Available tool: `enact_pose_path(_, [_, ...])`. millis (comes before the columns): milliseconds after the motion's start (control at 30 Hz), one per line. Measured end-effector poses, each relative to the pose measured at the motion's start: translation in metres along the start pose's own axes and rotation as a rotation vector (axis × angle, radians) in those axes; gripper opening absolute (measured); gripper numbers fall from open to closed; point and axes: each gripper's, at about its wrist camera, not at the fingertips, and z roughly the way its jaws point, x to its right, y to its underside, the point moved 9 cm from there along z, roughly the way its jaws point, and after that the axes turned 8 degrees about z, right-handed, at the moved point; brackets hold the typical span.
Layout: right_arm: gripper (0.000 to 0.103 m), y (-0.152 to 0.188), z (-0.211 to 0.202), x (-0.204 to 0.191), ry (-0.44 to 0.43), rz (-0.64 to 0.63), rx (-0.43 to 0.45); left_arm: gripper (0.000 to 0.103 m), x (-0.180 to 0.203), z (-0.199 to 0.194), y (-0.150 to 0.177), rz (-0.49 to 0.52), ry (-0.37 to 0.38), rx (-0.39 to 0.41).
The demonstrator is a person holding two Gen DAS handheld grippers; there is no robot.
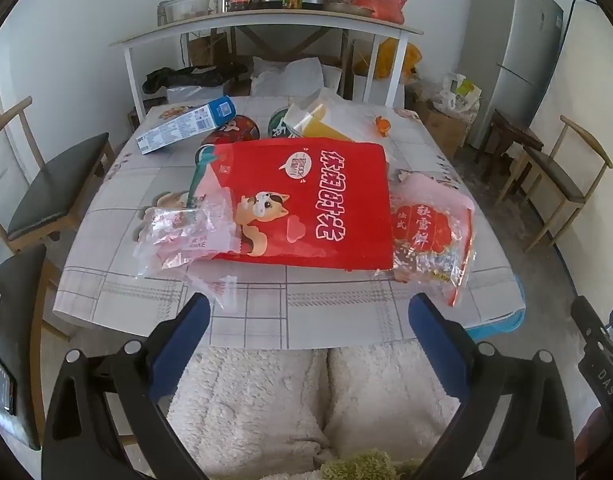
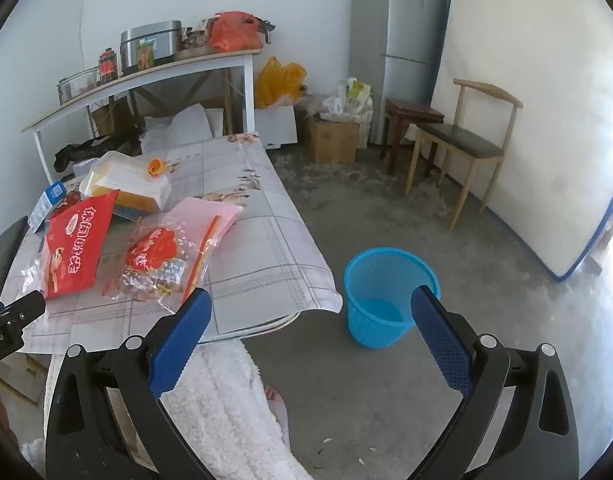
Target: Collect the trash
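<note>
Trash covers the table (image 1: 346, 312): we see a red snack bag (image 1: 306, 204) between 2 clear wrappers (image 1: 182, 236) (image 1: 430, 236). Our left gripper (image 1: 310, 332) and right gripper (image 2: 312, 322) both gape empty. A blue basket (image 2: 386, 300) stands on the floor beside the table.

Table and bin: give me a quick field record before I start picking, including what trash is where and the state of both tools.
table: patterned cloth, littered
nearest trash: big red snack bag, flat, centre
left of it: clear pink wrapper
right of it: clear red-print bag
far side: blue carton, yellow container, two round tubs
bin: blue basket on floor beside table, looks empty
left tool: open, empty
right tool: open, empty
</note>
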Motion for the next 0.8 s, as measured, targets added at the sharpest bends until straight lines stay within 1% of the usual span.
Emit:
enact_pose_path(133, [0.095,-0.001,-0.002,0.001,0.005,0.0,0.002,0.097,0.001,0.001,-0.001,0.003,0.006,0.001])
enact_pose_path(200, [0.095,0.001,-0.005,-0.002,0.007,-0.001,0.002,0.097,-0.001,-0.003,-0.007,0.004,0.01,0.003])
enact_pose_path(300, [0.095,0.0,-0.006,-0.006,0.011,0.0,0.002,0.097,-0.002,-0.006,-0.006,0.003,0.013,0.014])
enact_pose_path(333, [0.095,0.0,-0.002,0.001,0.002,0.006,-0.002,0.097,-0.002,-0.006,-0.007,0.005,0.016,0.016])
enact_pose_path(433, [0.095,0.002,0.002,0.003,0.001,0.008,-0.012,0.097,0.001,-0.008,-0.004,0.005,0.008,0.033])
enact_pose_path(800, [0.095,0.002,0.003,0.006,0.005,0.008,-0.009,0.097,0.001,-0.009,-0.005,0.005,0.007,0.037])
